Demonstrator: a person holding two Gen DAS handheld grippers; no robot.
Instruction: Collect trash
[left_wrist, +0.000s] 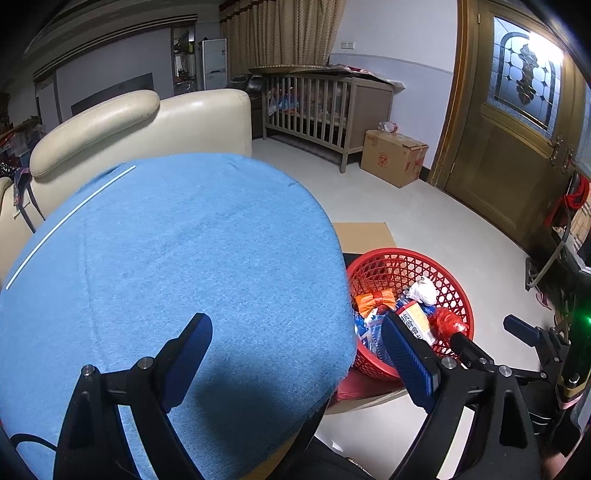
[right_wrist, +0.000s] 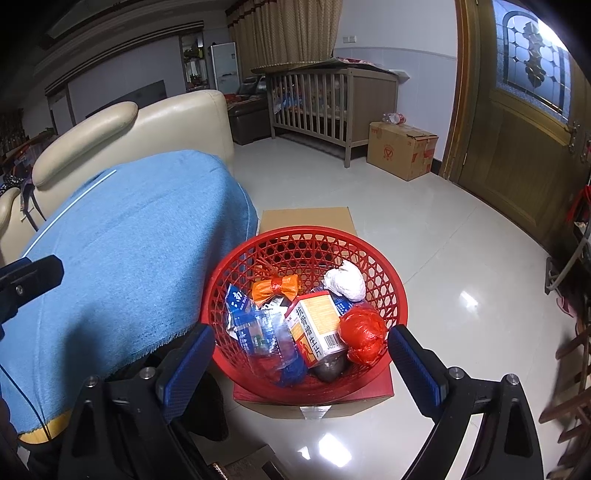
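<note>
Both tongs wide and empty; trash lies collected in the red basket.

The left gripper (left_wrist: 297, 354) stands with jaws spread wide, nothing between them, above the near edge of the blue cloth (left_wrist: 177, 258) covering the table. The right gripper (right_wrist: 301, 363) is likewise spread wide and holds nothing; the red basket (right_wrist: 306, 240) sits directly ahead of its fingertips, on a cardboard box (right_wrist: 310, 402) on the floor. Inside the basket: 1 carton (right_wrist: 314, 325), 1 red crumpled bag (right_wrist: 364, 334), 1 white wad (right_wrist: 345, 282), 1 orange wrapper (right_wrist: 277, 286), and a crushed plastic bottle (right_wrist: 258, 332). Beyond, a cream sofa (left_wrist: 147, 125) and a wooden crib (left_wrist: 314, 110).
</note>
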